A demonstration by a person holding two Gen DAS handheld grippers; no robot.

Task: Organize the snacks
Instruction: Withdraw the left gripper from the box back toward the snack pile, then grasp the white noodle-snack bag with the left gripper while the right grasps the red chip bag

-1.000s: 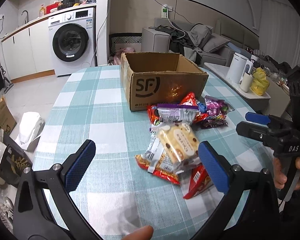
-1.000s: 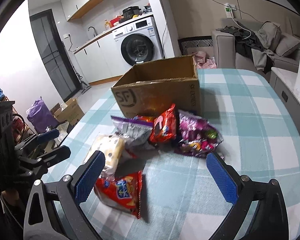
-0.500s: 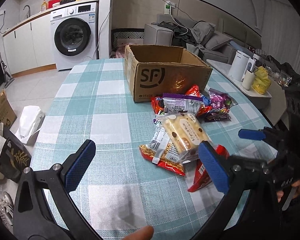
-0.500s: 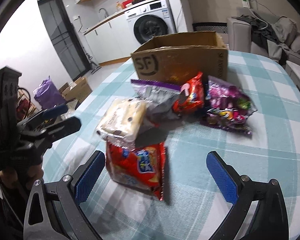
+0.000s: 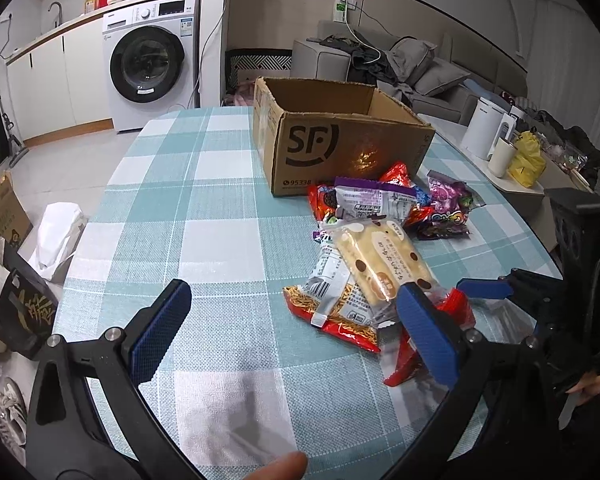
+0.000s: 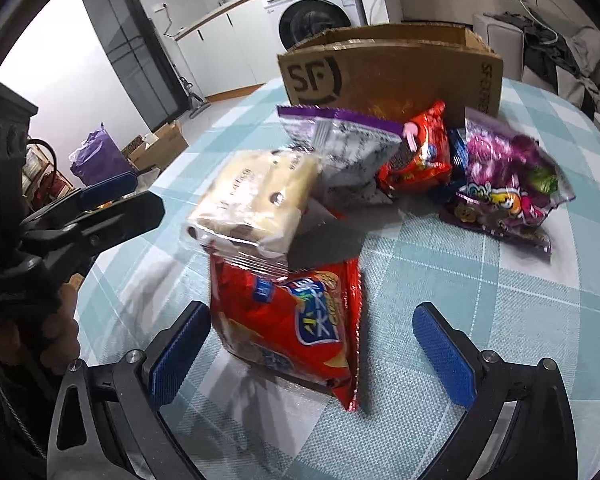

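Several snack packs lie in a pile before an open cardboard SF box [image 5: 340, 136] [image 6: 392, 76] on a checked tablecloth. A cream cake pack [image 5: 382, 264] [image 6: 256, 204] lies on top of a red chip bag [image 6: 296, 320]. A purple-white pack [image 5: 372, 200] [image 6: 340, 148], a red pack [image 6: 420, 152] and a purple candy bag [image 5: 446, 208] [image 6: 508, 184] lie nearer the box. My left gripper [image 5: 296, 336] is open and empty, left of the pile. My right gripper [image 6: 312, 352] is open, its fingers either side of the red chip bag; it also shows in the left wrist view [image 5: 500, 292].
The table edge [image 5: 88, 240] drops to a floor with bags and boxes [image 5: 4, 216] on the left. A washing machine [image 5: 148, 64] stands behind. A side counter with a white kettle [image 5: 484, 132] and a yellow bag [image 5: 528, 160] is at the right.
My right gripper has moved forward and down to the pile, so the red chip bag now sits between its fingers. My left gripper has drifted a little closer to the table.
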